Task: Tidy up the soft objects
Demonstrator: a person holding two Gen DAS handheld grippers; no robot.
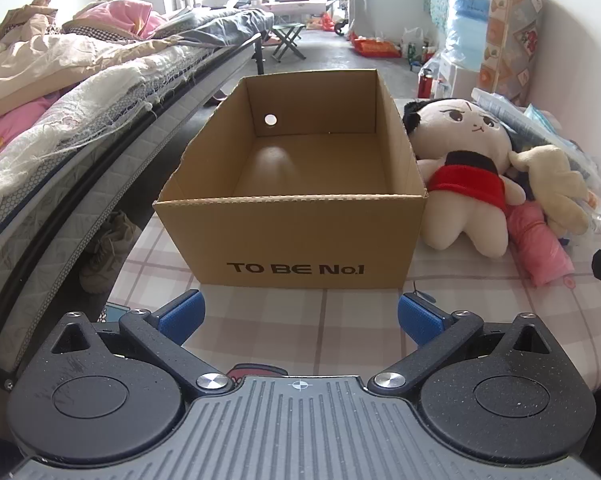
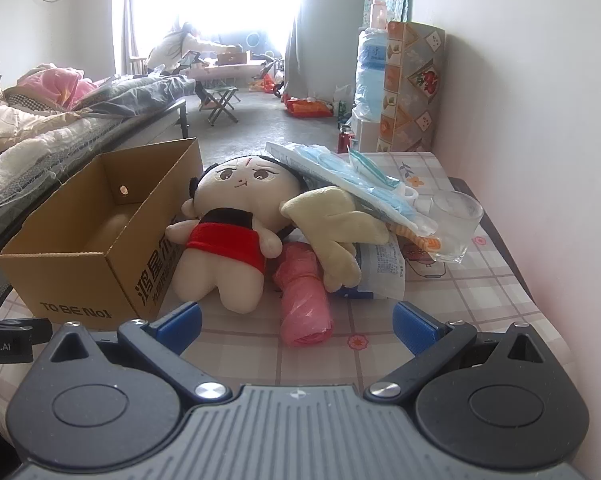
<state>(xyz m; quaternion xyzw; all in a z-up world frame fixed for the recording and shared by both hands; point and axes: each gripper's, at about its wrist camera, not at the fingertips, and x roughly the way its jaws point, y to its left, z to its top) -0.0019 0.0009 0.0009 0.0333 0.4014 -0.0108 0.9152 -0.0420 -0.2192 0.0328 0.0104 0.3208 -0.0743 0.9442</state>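
so both claws are spread wide with nothing in them. my right claw (image 2: 296,326) is nearer the soft stuff: the pink roll (image 2: 305,296) sits at 12 o'clock just ahead of its tips, long axis running away from me, with the doll (image 2: 230,236) at 11 leaning on the box (image 2: 80,280). the left claw (image 1: 299,318) just faces the empty box (image 1: 300,236). only the right view shows the glass (image 2: 454,226) at 1 o'clock.
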